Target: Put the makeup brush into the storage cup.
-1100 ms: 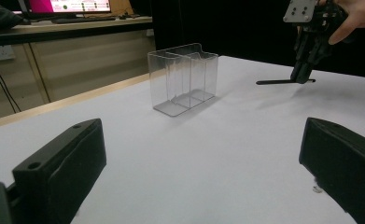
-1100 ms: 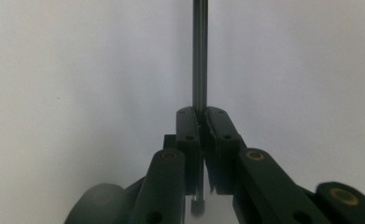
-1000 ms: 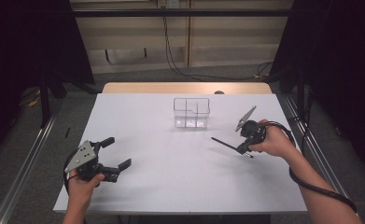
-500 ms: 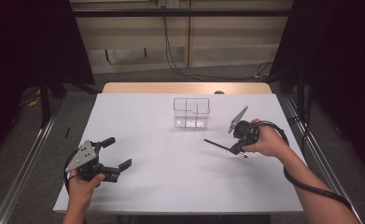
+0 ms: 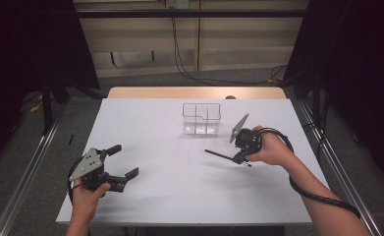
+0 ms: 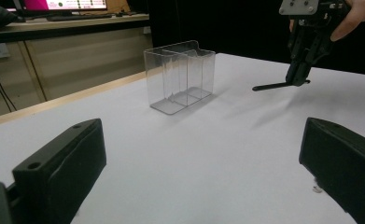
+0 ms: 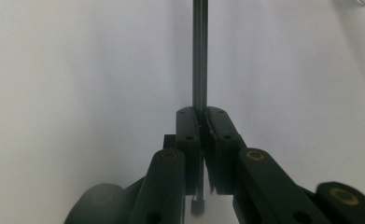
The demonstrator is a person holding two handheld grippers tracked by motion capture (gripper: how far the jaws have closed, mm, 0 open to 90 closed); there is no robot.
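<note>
The right gripper point(image 5: 239, 156) has its fingers point(image 7: 189, 140) clenched on a thin dark rod point(image 5: 221, 155). In the high view the rod sticks out level from the gripper toward the middle of the white surface point(image 5: 179, 196), held just above it with its shadow underneath. In the right gripper view the rod point(image 7: 199, 56) runs straight up from between the closed fingers, with a short end showing below them. A clear plastic box point(image 5: 201, 118) with inner dividers stands upright farther back on the surface, near the rod but apart from it. The left gripper point(image 5: 122, 162) sits at the near left, well apart from the box, its fingers point(image 6: 63, 163) released and spread wide with nothing between them.
</note>
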